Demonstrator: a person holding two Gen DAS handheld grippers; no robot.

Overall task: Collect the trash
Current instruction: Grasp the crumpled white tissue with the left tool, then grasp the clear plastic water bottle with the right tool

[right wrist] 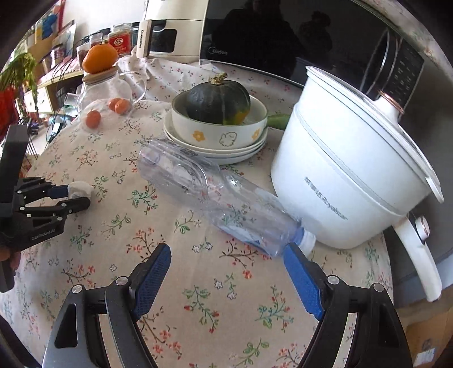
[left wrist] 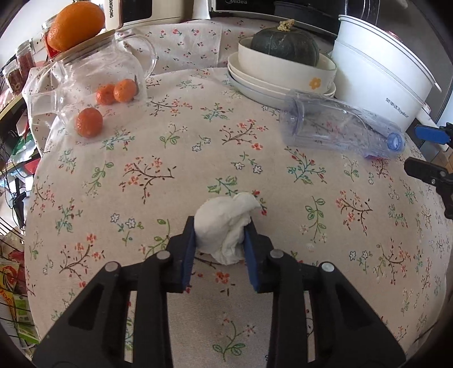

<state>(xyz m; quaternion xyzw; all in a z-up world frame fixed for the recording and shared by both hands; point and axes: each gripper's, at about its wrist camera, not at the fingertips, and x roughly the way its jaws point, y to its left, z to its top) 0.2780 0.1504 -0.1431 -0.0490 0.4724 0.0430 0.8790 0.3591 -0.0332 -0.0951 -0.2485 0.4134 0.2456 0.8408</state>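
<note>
Landmark: white plastic electric cooking pot (right wrist: 351, 181) with lid and long handle, on floral-print cotton tablecloth (left wrist: 158, 181).
Trash, tissue: crumpled white paper wad (left wrist: 226, 223), soft and creased, well apart from the pot, toward the table's open middle.
Left gripper (left wrist: 220, 240): black frame, blue textured pads; clamped on the tissue wad from both sides.
Trash, bottle: clear ribbed plastic bottle (right wrist: 215, 198) lying on its side, blue-white cap end just beside the pot's base.
Right gripper (right wrist: 228, 263): jaws spread wide, nothing between; one blue pad (right wrist: 303, 283) just beside the bottle's cap.
Crockery: stacked cream ceramic plates (right wrist: 215, 151) bearing flower-painted bowl, beside the pot; dark green ridged squash (right wrist: 218, 103) inside.
Glassware: clear glass teapot (left wrist: 96, 70), wooden lid, large orange (left wrist: 75, 24) on top, well apart from the pot.
Fruit: three small glossy tangerines (left wrist: 88, 122) near the teapot.
</note>
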